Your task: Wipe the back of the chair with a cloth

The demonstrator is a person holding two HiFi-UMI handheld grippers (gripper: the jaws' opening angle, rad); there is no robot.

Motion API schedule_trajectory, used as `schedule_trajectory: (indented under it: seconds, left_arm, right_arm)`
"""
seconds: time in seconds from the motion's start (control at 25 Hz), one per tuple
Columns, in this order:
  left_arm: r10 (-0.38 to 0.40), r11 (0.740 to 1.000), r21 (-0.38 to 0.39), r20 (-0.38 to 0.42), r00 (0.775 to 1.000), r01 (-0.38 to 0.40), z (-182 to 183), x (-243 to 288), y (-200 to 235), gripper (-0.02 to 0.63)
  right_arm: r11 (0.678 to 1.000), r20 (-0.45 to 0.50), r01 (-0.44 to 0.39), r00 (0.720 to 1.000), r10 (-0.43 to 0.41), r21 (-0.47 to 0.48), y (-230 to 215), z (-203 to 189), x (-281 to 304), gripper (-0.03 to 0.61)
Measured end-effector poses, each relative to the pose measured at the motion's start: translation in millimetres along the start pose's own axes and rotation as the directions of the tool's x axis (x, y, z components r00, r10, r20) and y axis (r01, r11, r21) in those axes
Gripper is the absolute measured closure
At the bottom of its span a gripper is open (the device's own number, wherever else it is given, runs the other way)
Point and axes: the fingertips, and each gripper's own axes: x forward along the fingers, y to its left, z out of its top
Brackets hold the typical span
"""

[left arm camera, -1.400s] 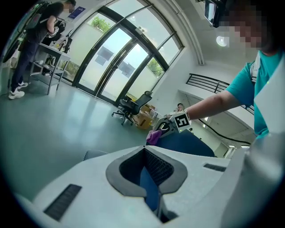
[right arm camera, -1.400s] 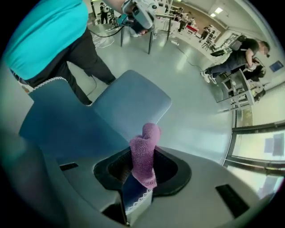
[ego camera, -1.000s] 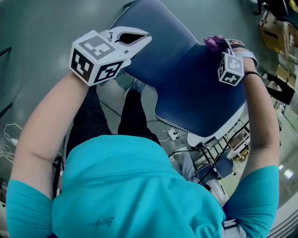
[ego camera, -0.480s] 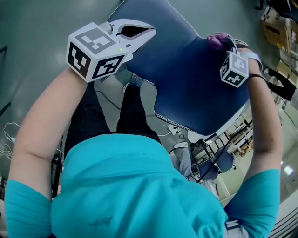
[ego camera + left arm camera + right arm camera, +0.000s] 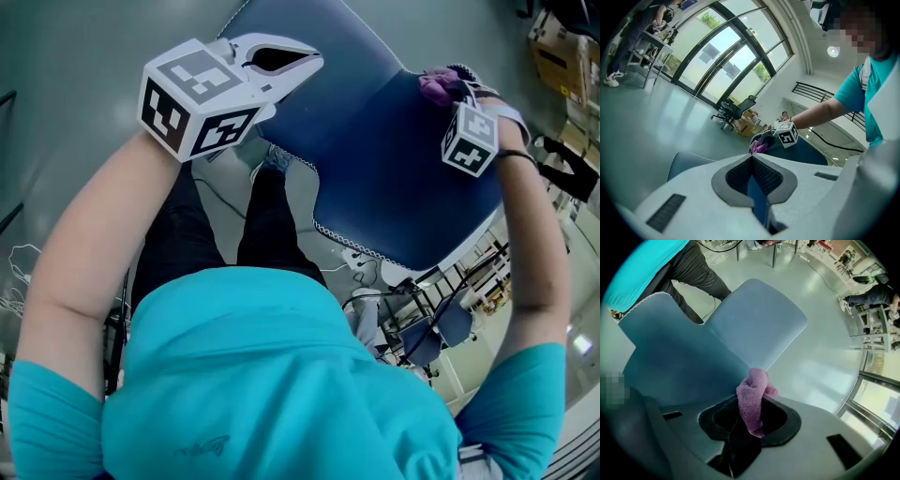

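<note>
Grey-green polished floor [image 5: 75, 75] spreads all round you, with tall windows [image 5: 717, 51] on one side and cardboard boxes [image 5: 562, 66] off to your right; no print on them can be read. You stand over a dark blue chair [image 5: 375, 159] whose rim is edged with white stitching.

Your left gripper [image 5: 314, 66] sits at the chair's left edge, its jaws pressed together on a thin blue strip of that edge. Its cube [image 5: 192, 108] carries only black-and-white square markers.

Your right gripper [image 5: 450, 86] is at the chair's opposite edge, well apart from the left one. It pinches a pink cloth [image 5: 753, 401], which bunches up out of the jaws and touches the blue surface near the rim. A smaller marker cube [image 5: 469, 141] rides on it by your wrist
</note>
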Motion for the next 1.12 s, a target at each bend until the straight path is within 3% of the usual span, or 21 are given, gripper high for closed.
schedule_trajectory:
  seconds: [0.36,1.12]
  left_arm:
    - [-0.003,1.0,-0.003,0.003,1.0,0.003,-1.3,-1.4,-1.6,0.618]
    - [-0.011,1.0,-0.005,0.016,1.0,0.011,-5.5,-4.1,-7.0,0.618]
  right_arm:
    - [0.993,-0.004,-0.112,0.994,0.112,0.024,28.6,10.6,-0.5,0.465]
    - [0.974,0.024,-0.222,0.975,0.221,0.05,78.3,38.7,-12.3,0.465]
